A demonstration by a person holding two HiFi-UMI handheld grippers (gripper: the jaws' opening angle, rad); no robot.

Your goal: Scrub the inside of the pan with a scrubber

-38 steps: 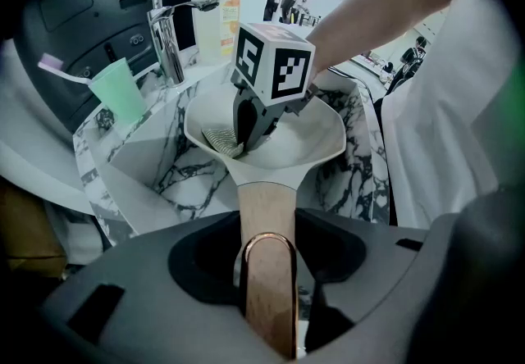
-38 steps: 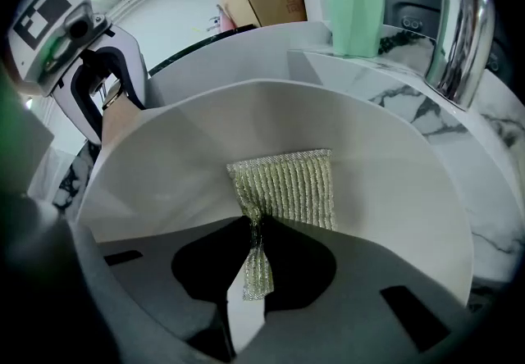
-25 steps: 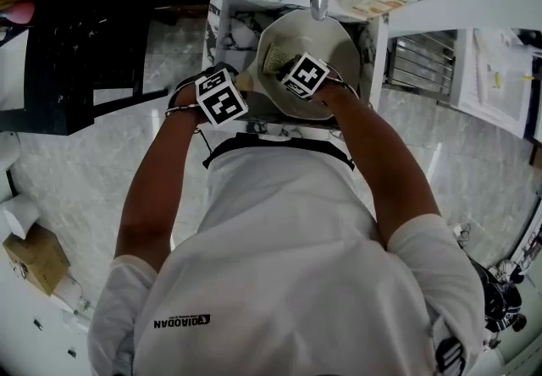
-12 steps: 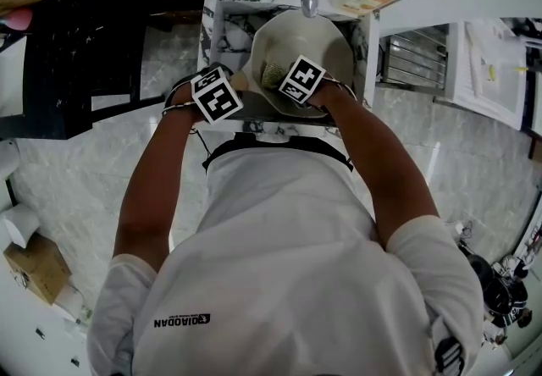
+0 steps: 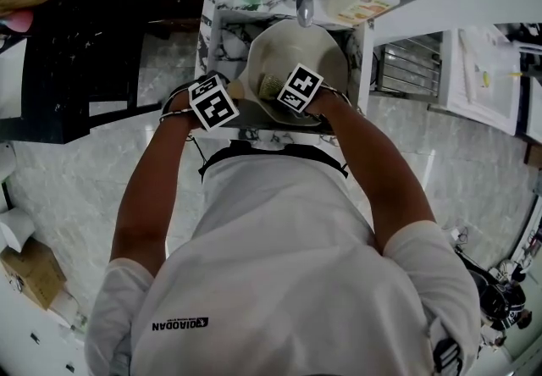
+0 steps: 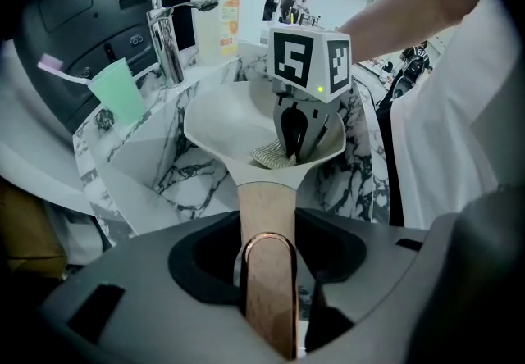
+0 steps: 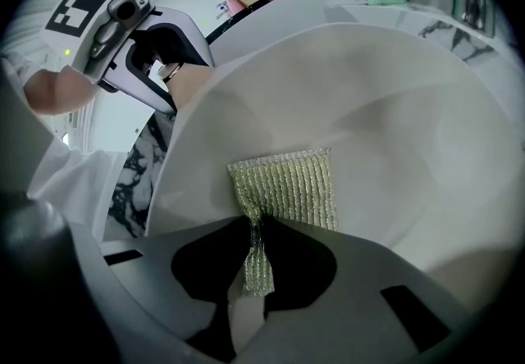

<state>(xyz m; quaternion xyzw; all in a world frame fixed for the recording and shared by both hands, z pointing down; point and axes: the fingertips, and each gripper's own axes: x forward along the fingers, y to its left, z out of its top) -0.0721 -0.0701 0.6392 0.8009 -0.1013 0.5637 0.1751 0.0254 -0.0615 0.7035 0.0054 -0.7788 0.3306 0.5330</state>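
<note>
**Pan Held Over the Sink, Scrubber Applied to the Inner Wall**

Reference landmark: the marble-patterned sink (image 5: 213, 12). All positions below are given relative to it.

1. Pan. The cream-coloured pan (image 5: 315, 42) is held above the sink basin and tilted. Its open side faces the person (image 5: 279, 281) standing at the sink's front edge. The wooden pan handle (image 6: 266, 215) projects over the sink's front left corner.

2. Left gripper. The left gripper (image 6: 267, 272) is at the sink's front left corner. Its jaws are clamped on the pan handle, one on each side, with the copper-coloured loop at the handle's end lying between them.

3. Right gripper. The right gripper (image 7: 256, 262) reaches into the pan, over the front half of the basin. Its jaws are pressed together on a gathered corner of the scrubber (image 7: 287, 184).

4. Scrubber. The scrubber is a yellow-green mesh pad. Beyond the jaws it fans out flat and lies in contact with the pan's inner wall, low in the bowl on the handle side.

5. Surrounding items.
   - A chrome faucet (image 6: 167, 36) stands on the sink's rear rim, with its spout over the pan's far edge.
   - A green cup (image 6: 120, 92) holding a toothbrush stands at the sink's rear left corner.
   - A white bottle (image 6: 220, 3) with an orange label stands at the sink's rear right corner.
</note>
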